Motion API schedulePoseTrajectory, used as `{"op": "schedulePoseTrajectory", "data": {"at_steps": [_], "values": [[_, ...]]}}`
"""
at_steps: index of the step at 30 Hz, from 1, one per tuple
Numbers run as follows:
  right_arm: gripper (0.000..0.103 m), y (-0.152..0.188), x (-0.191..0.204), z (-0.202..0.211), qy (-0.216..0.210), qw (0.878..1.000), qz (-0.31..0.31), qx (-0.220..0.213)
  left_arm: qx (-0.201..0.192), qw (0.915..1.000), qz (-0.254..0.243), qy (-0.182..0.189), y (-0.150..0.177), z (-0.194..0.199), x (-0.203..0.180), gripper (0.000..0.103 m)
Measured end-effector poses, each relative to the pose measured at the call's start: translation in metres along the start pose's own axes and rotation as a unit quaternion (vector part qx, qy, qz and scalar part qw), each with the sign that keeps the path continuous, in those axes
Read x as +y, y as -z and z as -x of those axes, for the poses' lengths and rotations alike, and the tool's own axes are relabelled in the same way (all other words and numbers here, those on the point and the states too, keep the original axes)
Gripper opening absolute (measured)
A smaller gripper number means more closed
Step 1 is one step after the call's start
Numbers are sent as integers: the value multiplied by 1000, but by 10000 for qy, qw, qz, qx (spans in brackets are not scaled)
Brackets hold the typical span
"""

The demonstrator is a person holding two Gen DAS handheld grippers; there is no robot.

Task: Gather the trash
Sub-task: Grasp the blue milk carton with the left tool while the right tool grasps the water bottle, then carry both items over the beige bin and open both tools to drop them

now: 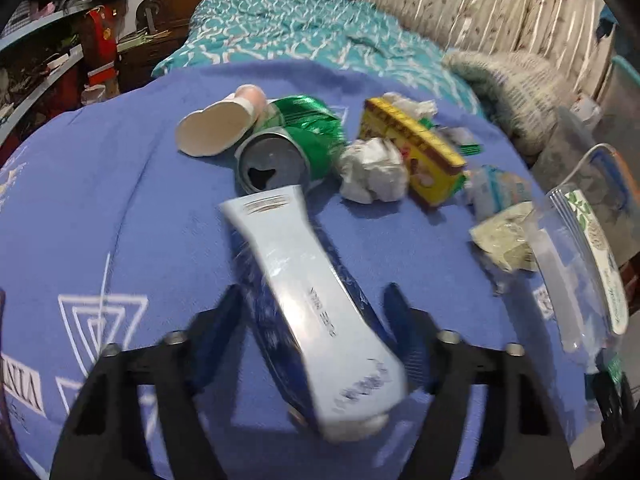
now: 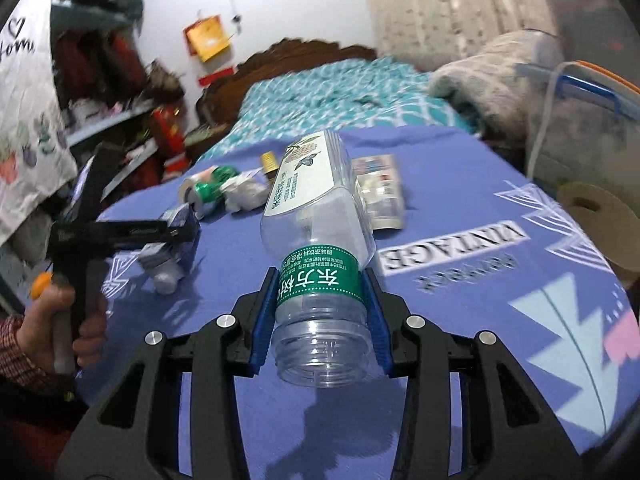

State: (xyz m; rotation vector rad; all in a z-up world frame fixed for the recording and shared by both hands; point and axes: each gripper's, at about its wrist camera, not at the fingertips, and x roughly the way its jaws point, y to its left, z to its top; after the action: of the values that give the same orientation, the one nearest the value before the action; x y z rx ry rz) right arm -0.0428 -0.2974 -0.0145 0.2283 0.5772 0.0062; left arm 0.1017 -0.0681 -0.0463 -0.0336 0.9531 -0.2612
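My left gripper [image 1: 312, 304] has its pads on both sides of a flattened blue and white carton [image 1: 304, 296], which runs back between the fingers towards the camera. In the right wrist view that carton [image 2: 176, 220] sits in the left gripper [image 2: 160, 236], just above the blue cloth [image 2: 460, 184]. My right gripper [image 2: 322, 312] is shut on the green-labelled neck of a clear empty bottle [image 2: 320, 216], open mouth towards the camera. Beyond lie a green can [image 1: 288, 156], a paper cup [image 1: 216, 128], crumpled paper [image 1: 372, 172], a yellow box [image 1: 416, 152] and wrappers [image 1: 500, 192].
The blue printed cloth [image 1: 120, 208] covers the near end of a bed with a teal cover [image 1: 300, 32]. A grey blanket [image 1: 512, 92] is heaped at the right. Cluttered shelves [image 1: 44, 68] stand on the left. A person's hand [image 2: 52, 320] grips the left tool's handle.
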Motion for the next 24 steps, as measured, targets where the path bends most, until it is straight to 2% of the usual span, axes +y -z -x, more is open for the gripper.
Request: {"op": "schedulePoseTrajectory", "data": {"at_steps": [3,5,9,10,12,15,16,18,19,20,21,24], "values": [[43,4,-14,16,348,9989,-100,-302,-220,9996,-125,115,16,20,-15,55],[43,6,-31,25,620,9964,-312,-485,-361,9974,-503,362,18,30,-44,54],[43,7,-89,42,1132,9842,-1166,-709,-311,9849,-1317,1082,9,26,-119,53],[43,7,-106,48,1259,9796,-1378,-751,-207,9765,-1562,1471,3,21,-149,53],[43,5,-141,58,1451,9688,-1833,-828,-124,9633,-1909,1884,-4,12,-193,52],[43,5,-195,66,1585,9493,-2597,-793,217,9315,-2523,2609,-9,-7,-280,52],[43,6,-211,66,1572,9429,-2835,-767,438,9170,-2706,2899,-12,-17,-318,52],[43,7,-245,64,1472,9273,-3369,-706,712,9014,-2883,3151,-12,-34,-363,52],[44,9,-257,64,1419,9208,-3563,-706,916,8905,-3002,3294,-13,-48,-394,52],[44,10,-269,62,1369,9134,-3771,-695,1034,8844,-3096,3336,-12,-56,-412,52],[44,10,-276,59,1347,9093,-3876,-690,1119,8825,-3189,3272,-11,-66,-432,52],[44,10,-288,51,1394,8998,-4083,-646,1232,8862,-3246,3068,-11,-84,-466,56]]}}
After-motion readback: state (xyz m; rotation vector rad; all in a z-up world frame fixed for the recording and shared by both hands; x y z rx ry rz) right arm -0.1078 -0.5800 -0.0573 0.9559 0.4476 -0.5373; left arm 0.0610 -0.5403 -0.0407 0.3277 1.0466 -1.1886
